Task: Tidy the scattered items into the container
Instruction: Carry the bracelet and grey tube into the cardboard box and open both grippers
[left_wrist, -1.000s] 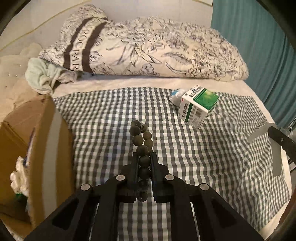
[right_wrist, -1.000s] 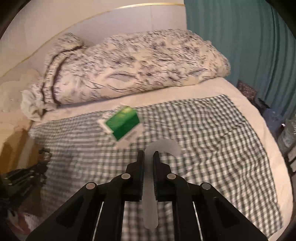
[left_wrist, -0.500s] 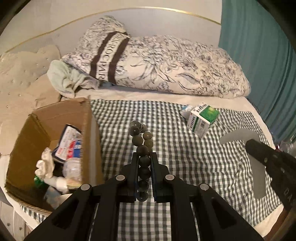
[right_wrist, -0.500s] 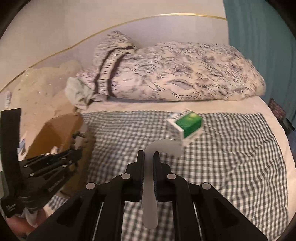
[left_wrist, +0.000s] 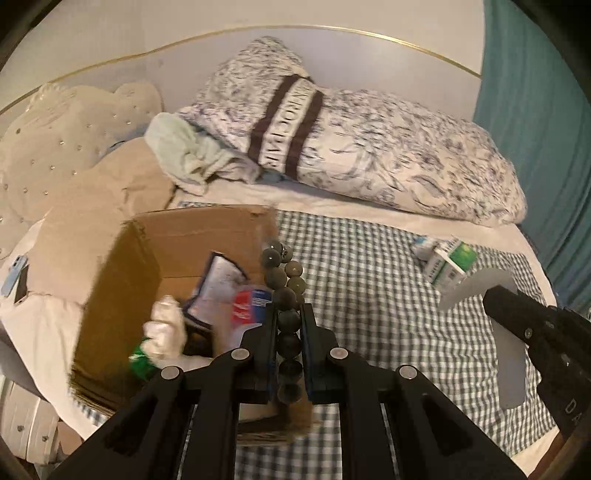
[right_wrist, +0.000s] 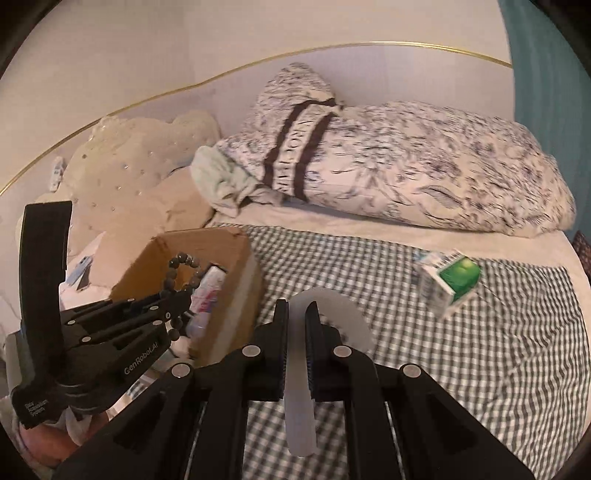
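- Right now my left gripper (left_wrist: 288, 325) is clenched on one string of dark beads (left_wrist: 282, 280), pinched low so its loop stands up past the fingertips, over the open cardboard box (left_wrist: 122, 266), ready, I judge, to drop in.
- My right gripper (right_wrist: 296, 325) is clamped on one flat translucent hooked piece (right_wrist: 328, 306), above the checked cloth (right_wrist: 480, 369) just right of the box, presumably next in line.
- One green-and-white carton (right_wrist: 448, 282) sits tilted on the cloth, well apart from the box, with something small and white behind it.
- Inside the box I count at least three things: a packet, a bottle, a white bundle.
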